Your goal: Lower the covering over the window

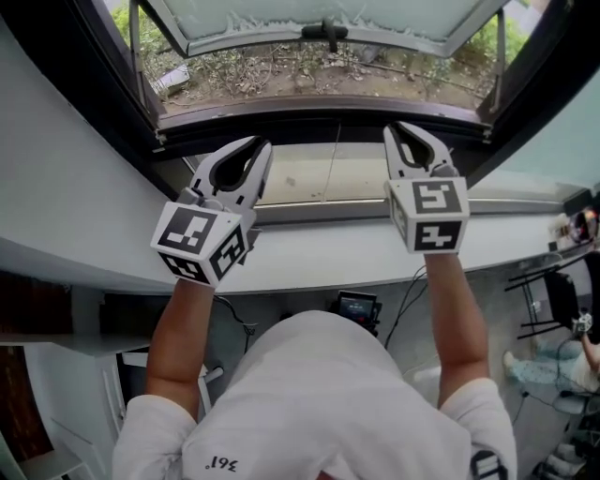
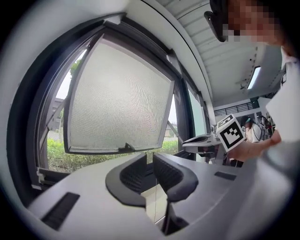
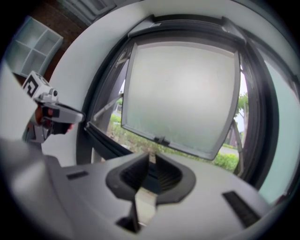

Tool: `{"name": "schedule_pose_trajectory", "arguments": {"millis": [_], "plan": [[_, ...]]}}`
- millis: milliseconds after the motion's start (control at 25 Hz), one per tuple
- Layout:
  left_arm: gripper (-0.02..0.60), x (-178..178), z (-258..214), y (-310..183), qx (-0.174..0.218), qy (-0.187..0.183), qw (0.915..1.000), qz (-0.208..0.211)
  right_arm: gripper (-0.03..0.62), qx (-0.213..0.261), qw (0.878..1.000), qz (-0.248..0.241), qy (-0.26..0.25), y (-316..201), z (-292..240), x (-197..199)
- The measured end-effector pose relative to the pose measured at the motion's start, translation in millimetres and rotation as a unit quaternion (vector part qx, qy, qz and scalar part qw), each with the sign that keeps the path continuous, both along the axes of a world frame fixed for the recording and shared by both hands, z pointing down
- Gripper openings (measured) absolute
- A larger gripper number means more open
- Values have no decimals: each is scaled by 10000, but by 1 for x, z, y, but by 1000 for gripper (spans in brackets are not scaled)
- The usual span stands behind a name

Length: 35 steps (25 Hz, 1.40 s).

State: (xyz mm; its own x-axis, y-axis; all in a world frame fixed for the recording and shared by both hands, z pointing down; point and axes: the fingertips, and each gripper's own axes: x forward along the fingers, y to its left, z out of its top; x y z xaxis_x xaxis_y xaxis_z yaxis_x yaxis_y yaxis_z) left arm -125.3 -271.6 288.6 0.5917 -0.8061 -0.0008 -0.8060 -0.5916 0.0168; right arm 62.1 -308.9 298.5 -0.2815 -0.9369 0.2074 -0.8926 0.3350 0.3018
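The window's frosted sash (image 1: pixel 309 19) (image 2: pixel 119 93) (image 3: pixel 180 93) is swung outward, with its dark handle (image 1: pixel 328 33) at the lower edge. No blind or other covering shows in any view. Both grippers are held level above the pale inner sill (image 1: pixel 309 178), pointing at the opening. My left gripper (image 1: pixel 261 145) (image 2: pixel 149 159) has its jaws drawn together to a thin slit, with nothing gripped. My right gripper (image 1: pixel 396 129) (image 3: pixel 151 159) stands the same way, and only the sill shows through its slit. Each gripper appears in the other's view: the right gripper (image 2: pixel 201 139) and the left gripper (image 3: pixel 70 114).
A white ledge (image 1: pixel 319 248) runs under the dark window frame (image 1: pixel 319 117). Stays (image 1: pixel 141 66) hold the sash at both sides. Below the ledge are cables and a small screen (image 1: pixel 356 305). Chairs (image 1: pixel 553 300) and a seated person (image 1: pixel 553 366) are at the right. Grass lies outside.
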Motion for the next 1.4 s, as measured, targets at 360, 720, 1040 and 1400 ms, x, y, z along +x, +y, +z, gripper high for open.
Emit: {"name": "schedule_pose_trajectory", "arguments": {"millis": [360, 720, 1040, 1400], "plan": [[43, -9, 5, 26, -50, 163, 9997, 181, 52, 3, 9994, 141, -310, 21, 7, -10], [42, -11, 16, 53, -220, 366, 9981, 453, 51, -115, 9982, 248, -541, 47, 19, -18], [41, -1, 47, 76, -619, 412, 9947, 707, 51, -309, 9977, 165, -574, 70, 37, -26], [41, 9, 63, 105, -865, 379, 9930, 712, 51, -459, 9964, -167, -695, 90, 46, -28]]}}
